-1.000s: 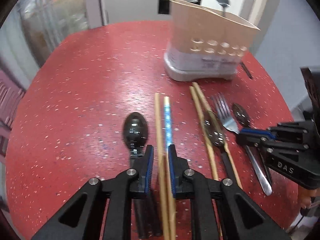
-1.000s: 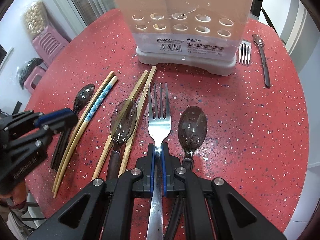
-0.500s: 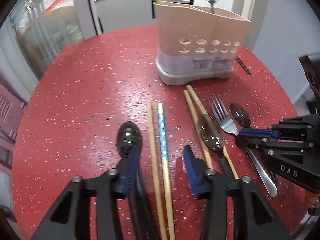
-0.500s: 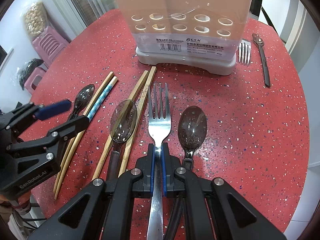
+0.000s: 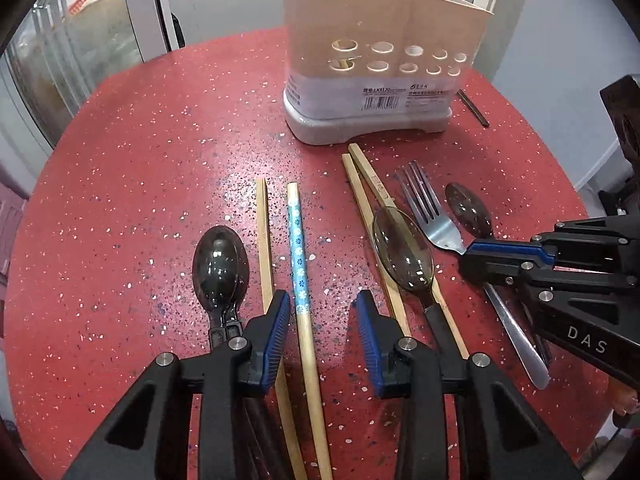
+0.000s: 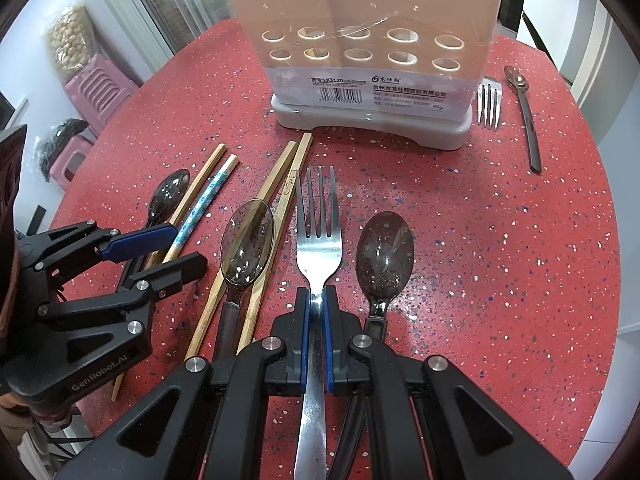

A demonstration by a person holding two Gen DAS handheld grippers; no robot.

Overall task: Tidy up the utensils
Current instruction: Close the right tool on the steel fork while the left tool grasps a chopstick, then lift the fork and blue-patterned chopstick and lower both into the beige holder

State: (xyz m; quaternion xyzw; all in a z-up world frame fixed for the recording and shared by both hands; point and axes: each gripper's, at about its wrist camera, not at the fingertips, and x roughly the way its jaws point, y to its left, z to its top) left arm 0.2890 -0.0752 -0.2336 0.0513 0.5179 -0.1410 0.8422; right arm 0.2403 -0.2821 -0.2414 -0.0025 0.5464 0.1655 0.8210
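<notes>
Right gripper [image 6: 316, 306] clamped on steel fork [image 6: 318, 240], tines toward caddy [image 6: 360, 32]. Left gripper [image 5: 322, 334] jaws apart, just been closing, blue-patterned chopstick [image 5: 299, 264] lengthwise between, untouched.

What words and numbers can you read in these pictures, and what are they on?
"DAS" on the right gripper.
"GenRobot.AI" on the left gripper.
"LX3120" on the utensil holder's label.
"龙仕翔" brand beside it.
The label's other Chinese lines and barcode digits are too small to read surely.
</notes>
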